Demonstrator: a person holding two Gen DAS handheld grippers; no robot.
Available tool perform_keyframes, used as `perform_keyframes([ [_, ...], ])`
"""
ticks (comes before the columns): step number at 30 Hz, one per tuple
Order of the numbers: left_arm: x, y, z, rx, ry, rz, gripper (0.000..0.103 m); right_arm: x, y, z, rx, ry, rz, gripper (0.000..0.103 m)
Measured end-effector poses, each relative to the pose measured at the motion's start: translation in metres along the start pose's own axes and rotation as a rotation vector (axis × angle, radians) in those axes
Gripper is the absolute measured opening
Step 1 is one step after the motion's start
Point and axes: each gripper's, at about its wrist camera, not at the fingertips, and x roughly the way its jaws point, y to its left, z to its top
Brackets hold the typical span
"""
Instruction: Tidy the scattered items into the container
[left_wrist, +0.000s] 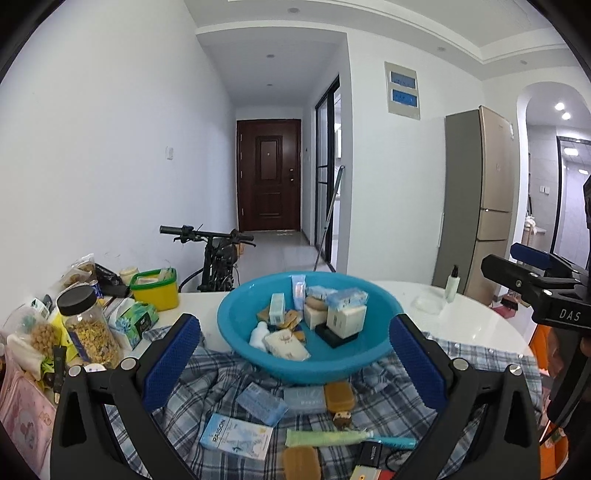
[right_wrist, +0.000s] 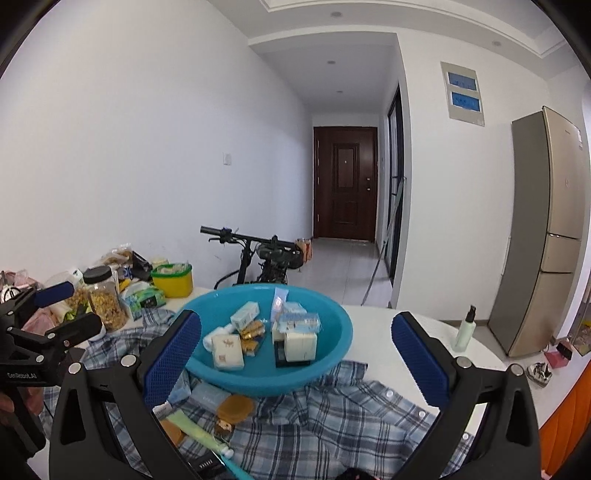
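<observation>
A: Both tongs hang spread wide with nothing between them. Nearest, under the left tongs (left_wrist: 291, 354), loose things lie on the checked shirt (left_wrist: 388, 413): a brown soap (left_wrist: 301, 463) at the bottom edge, then a green toothbrush (left_wrist: 332, 438) lying crosswise, left to right.

B: So its long axis runs across the fingers?

A: It looks so; the fingers would straddle it without much turning. Just beyond lie a white and blue box (left_wrist: 236, 435), two pale blue packets (left_wrist: 262, 402) and a second brown soap (left_wrist: 339, 396).

B: And the right tongs (right_wrist: 295, 354)?

A: Those sit further right; that same pile falls at their lower left, so the left hand seems nearer.

B: Where does it all go?

A: Into the blue basin (left_wrist: 236, 325), straight ahead and touching the pile's far edge, already holding boxes and packets. Its near rim stands above the shirt, so anything carried must probably lift over it.

B: Room to move?

A: A jar (left_wrist: 88, 326) and clutter crowd the left; the white counter (left_wrist: 480, 325) lies open to the right, with only a pump bottle (left_wrist: 452, 284) far back.
</observation>
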Motion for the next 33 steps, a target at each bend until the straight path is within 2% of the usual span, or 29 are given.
perform_keyframes([
  [10, 0.019, 0.003, -0.046, -0.053, 0.061, -0.013, 0.103, 0.006, -0.011, -0.035, 0.027, 0.009, -0.042, 0.103],
  [18, 0.031, 0.0, -0.073, -0.071, 0.007, -0.004, 0.103, 0.017, -0.011, -0.056, 0.025, -0.016, -0.074, 0.103],
  [27, 0.039, 0.003, -0.097, -0.042, -0.076, 0.04, 0.103, 0.027, -0.01, -0.08, 0.039, -0.065, -0.086, 0.103],
  [33, 0.049, 0.001, -0.109, -0.019, -0.07, 0.062, 0.103, 0.034, 0.002, -0.097, -0.017, -0.08, -0.083, 0.103],
])
